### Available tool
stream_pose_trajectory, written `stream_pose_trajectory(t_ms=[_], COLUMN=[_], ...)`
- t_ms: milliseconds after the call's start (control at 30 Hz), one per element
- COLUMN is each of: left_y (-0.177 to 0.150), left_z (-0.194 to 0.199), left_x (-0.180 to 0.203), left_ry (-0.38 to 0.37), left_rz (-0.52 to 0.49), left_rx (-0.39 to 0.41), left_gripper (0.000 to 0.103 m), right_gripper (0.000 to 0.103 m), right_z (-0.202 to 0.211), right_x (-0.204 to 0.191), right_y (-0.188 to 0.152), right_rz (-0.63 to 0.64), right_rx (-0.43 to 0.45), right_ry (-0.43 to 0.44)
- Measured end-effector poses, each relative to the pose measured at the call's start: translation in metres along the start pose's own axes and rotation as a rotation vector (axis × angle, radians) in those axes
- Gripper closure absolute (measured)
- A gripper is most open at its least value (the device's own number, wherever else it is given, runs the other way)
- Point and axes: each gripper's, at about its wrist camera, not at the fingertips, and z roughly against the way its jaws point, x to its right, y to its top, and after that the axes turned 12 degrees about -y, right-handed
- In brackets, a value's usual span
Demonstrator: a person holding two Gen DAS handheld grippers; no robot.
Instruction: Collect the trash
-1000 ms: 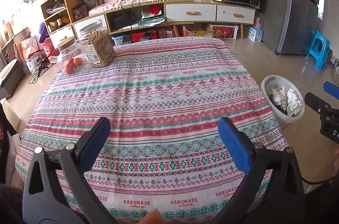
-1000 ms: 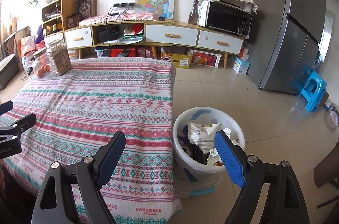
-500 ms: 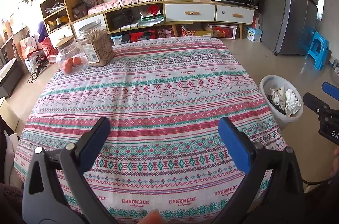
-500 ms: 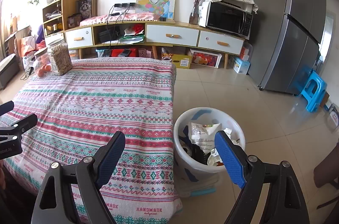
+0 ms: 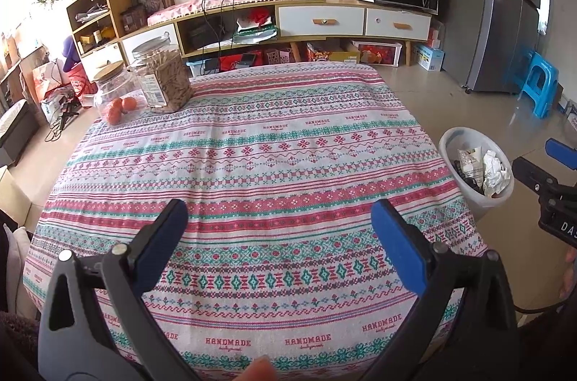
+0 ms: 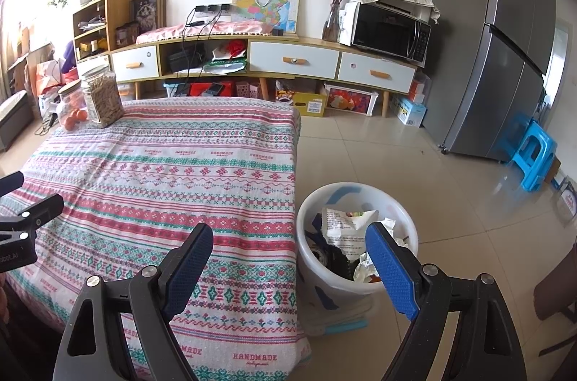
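A white trash bin [image 6: 360, 276] stands on the floor by the table's right side, holding crumpled paper and wrappers [image 6: 346, 227]. It also shows in the left wrist view [image 5: 468, 197]. My left gripper [image 5: 277, 236] is open and empty above the near part of the patterned tablecloth [image 5: 252, 164]. My right gripper [image 6: 288, 265] is open and empty, hovering over the table's right edge and the bin. No loose trash shows on the cloth.
Two jars stand at the table's far left corner: one with brown sticks [image 5: 164, 78], one with oranges [image 5: 113, 96]. A long sideboard [image 6: 295, 60] with a microwave [image 6: 391, 31], a fridge [image 6: 505, 38] and a blue stool [image 6: 533, 154] lie beyond.
Both grippers stay open and nearly still. The left view has drifted back a little, so the table looks slightly farther.
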Motion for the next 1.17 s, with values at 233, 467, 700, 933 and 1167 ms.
stream_pose_trajectory(t_ms=[233,467,700,933,1167], left_y=[0.0,0.0,-0.001,-0.001,0.0], left_z=[0.0,0.0,0.0,-0.002,-0.008], left_x=[0.001,0.001,0.001,0.0,-0.003], left_ry=[-0.002,-0.001,0.001,-0.009,-0.091], left_rz=[-0.001,0.001,-0.001,0.005,0.027], left_rx=[-0.003,-0.007,-0.008,-0.019,-0.092], left_gripper=[0.002,0.002,0.002,0.002,0.002], right_gripper=[0.015,0.015,0.014,0.014,0.014], right_z=[0.003,0.001,0.002,0.002,0.003], right_x=[-0.002,-0.002,-0.003,-0.006,-0.013], right_y=[0.001,0.002,0.002,0.005,0.008], right_rz=[0.0,0.007,0.009,0.008,0.023], right_rx=[0.01,0.008,0.01,0.011,0.037], right_ry=[0.008,0.01,0.011,0.022,0.046])
